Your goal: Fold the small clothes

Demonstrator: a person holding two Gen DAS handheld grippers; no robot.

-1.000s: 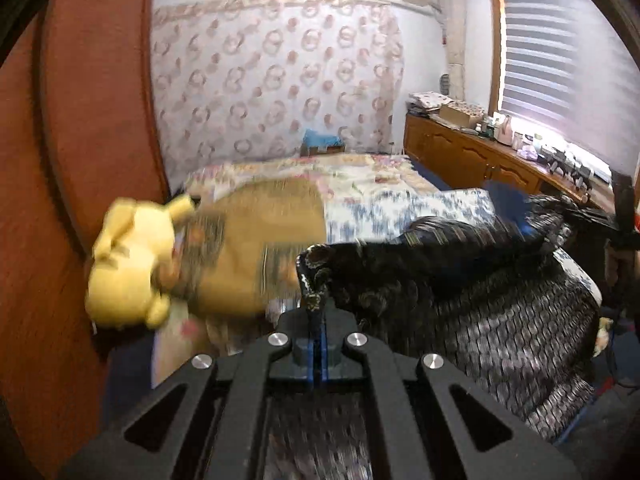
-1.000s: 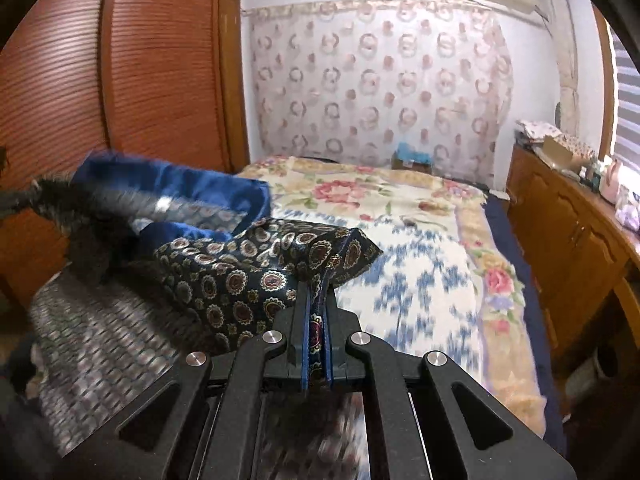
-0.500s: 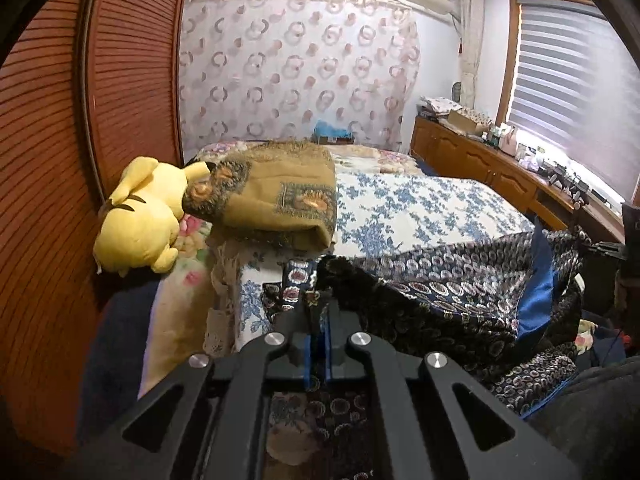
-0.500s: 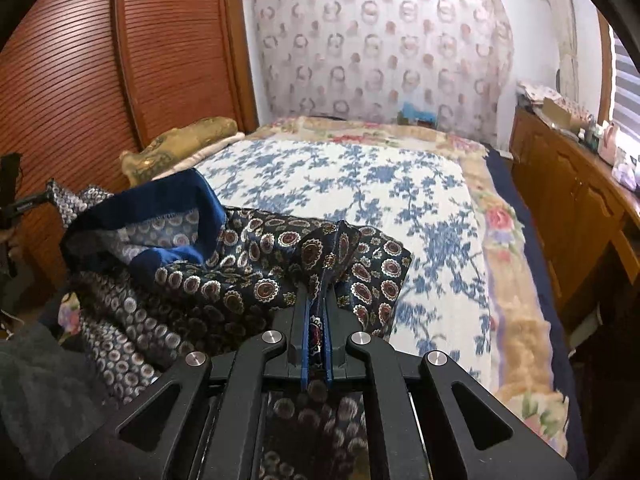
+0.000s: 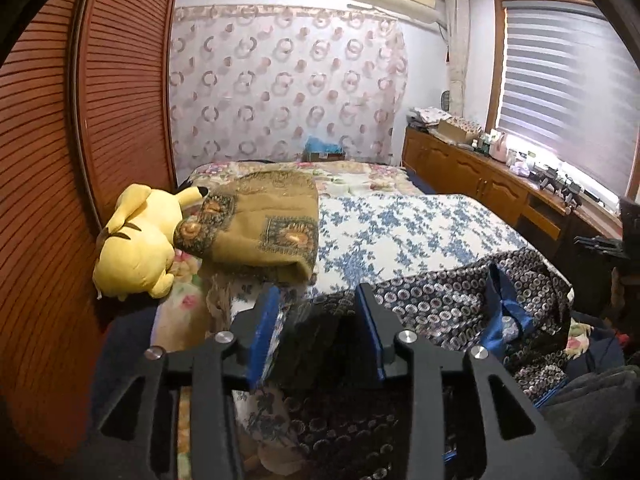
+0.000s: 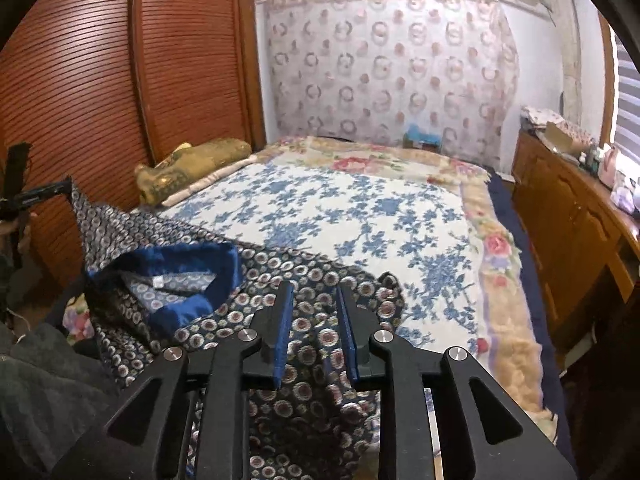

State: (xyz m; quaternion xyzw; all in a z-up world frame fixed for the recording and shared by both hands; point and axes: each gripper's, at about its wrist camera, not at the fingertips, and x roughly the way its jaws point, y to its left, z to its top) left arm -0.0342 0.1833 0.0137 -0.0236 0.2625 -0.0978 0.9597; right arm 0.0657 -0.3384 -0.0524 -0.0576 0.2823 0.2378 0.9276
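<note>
A dark garment [image 6: 304, 280] printed with small rings, with a blue collar [image 6: 180, 276], lies spread over the near edge of the bed [image 6: 360, 216]. My right gripper [image 6: 314, 296] hovers over its near hem. Its jaws are opening and the cloth lies under and between them, not pinched. My left gripper [image 5: 318, 300] is also opening, with a dark fold of the same garment [image 5: 440, 300] loose between its blue pads [image 5: 266, 320]. In the right wrist view, the garment's far left corner still stands up beside the left gripper [image 6: 24, 200].
A yellow plush toy [image 5: 136, 248] and a folded olive blanket [image 5: 264, 232] sit on the bed's left side, against a louvred wooden wardrobe [image 5: 80, 160]. A wooden sideboard [image 5: 480, 188] with clutter runs along the right wall under the window. Dark grey cloth [image 5: 592, 412] is close in front.
Both grippers were shut on the garment's edge and now have their jaws apart. The garment, held up a second ago, has come down and spread on the bed's near edge.
</note>
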